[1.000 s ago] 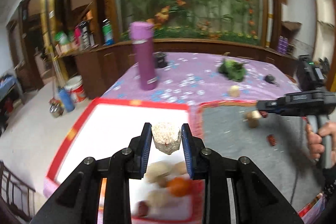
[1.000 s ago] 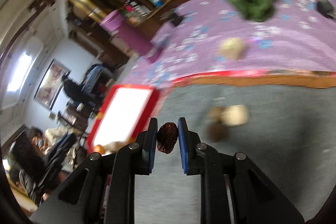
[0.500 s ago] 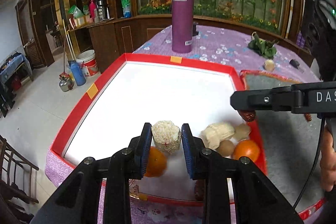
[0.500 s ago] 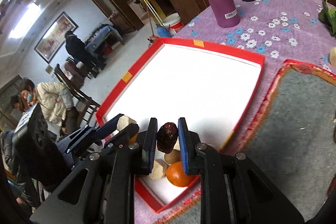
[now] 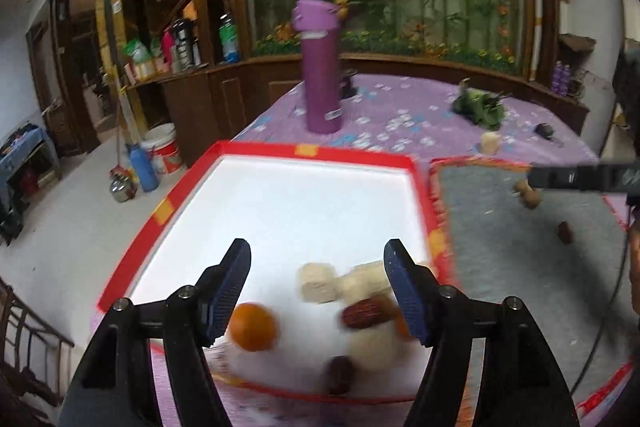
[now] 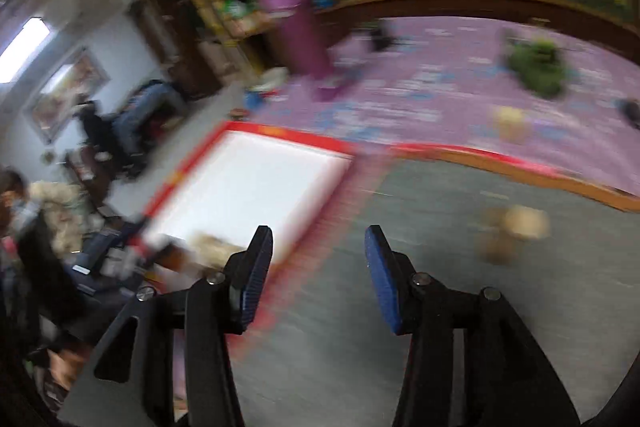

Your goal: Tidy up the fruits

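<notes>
Left gripper (image 5: 316, 287) with black arms and blue-padded fingers (image 5: 228, 293) spread wide, holding nothing, poised over the near end of the red-rimmed white tray (image 5: 280, 149) at the counter's left edge. In the tray's near end, left to right: a round orange fruit (image 5: 253, 326), a pale ridged cylindrical piece (image 5: 318, 283), a pale lumpy piece (image 5: 364, 281), a dark red date (image 5: 366, 313) and, nearer the rim, a second dark date (image 5: 340, 373); outlines blurred. Beyond the tray, a tall purple flask (image 5: 322, 67) upright on the purple flowered cloth (image 5: 400, 115). Right of the tray, a grey mat with red border (image 5: 500, 259) carrying a small tan fruit (image 5: 530, 197) and a dark date (image 5: 566, 231). Right gripper (image 6: 320, 267) over the mat, fingers (image 6: 254, 283) likewise wide apart and empty; this view heavily blurred.
</notes>
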Demonstrator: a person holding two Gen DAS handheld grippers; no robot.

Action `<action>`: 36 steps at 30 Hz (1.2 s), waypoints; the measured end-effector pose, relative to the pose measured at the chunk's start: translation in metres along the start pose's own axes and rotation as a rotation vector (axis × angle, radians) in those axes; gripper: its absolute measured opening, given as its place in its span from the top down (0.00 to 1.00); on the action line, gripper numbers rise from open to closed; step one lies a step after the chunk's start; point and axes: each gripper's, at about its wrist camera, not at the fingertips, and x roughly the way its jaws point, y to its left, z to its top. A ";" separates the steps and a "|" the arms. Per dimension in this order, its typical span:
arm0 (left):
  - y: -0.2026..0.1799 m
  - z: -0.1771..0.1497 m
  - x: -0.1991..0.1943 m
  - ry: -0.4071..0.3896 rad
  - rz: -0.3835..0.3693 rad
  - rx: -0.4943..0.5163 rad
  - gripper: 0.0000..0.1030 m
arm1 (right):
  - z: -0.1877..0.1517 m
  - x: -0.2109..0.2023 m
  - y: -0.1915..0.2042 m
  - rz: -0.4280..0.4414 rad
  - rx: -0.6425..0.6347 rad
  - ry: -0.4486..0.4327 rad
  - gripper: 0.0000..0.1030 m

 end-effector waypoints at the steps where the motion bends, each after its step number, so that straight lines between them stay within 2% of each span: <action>1: -0.010 0.002 -0.003 -0.014 -0.012 0.014 0.33 | -0.005 -0.007 -0.018 -0.053 0.011 0.008 0.52; 3: -0.025 0.004 -0.009 -0.034 -0.036 0.041 0.32 | -0.018 -0.018 -0.046 -0.140 0.027 0.046 0.52; 6: -0.046 0.004 -0.015 -0.053 -0.064 0.067 0.28 | -0.032 -0.023 -0.072 -0.152 0.073 0.093 0.52; 11: -0.072 -0.003 -0.023 -0.038 -0.097 0.101 0.28 | -0.031 -0.002 -0.064 -0.201 0.078 0.152 0.53; 13: -0.076 -0.005 -0.027 -0.031 -0.093 0.109 0.28 | -0.034 0.006 -0.061 -0.277 0.058 0.171 0.67; 17: -0.074 -0.006 -0.035 -0.037 -0.086 0.090 0.26 | -0.037 0.008 -0.052 -0.367 -0.009 0.171 0.81; 22: -0.077 -0.009 -0.038 -0.036 -0.109 0.074 0.26 | -0.041 0.006 -0.050 -0.386 -0.041 0.170 0.82; 28: -0.074 -0.011 -0.042 -0.043 -0.118 0.073 0.26 | -0.041 -0.004 -0.049 -0.349 -0.005 0.146 0.82; 36: -0.064 -0.011 -0.043 -0.047 -0.112 0.046 0.26 | -0.033 -0.010 -0.033 -0.344 -0.034 0.121 0.82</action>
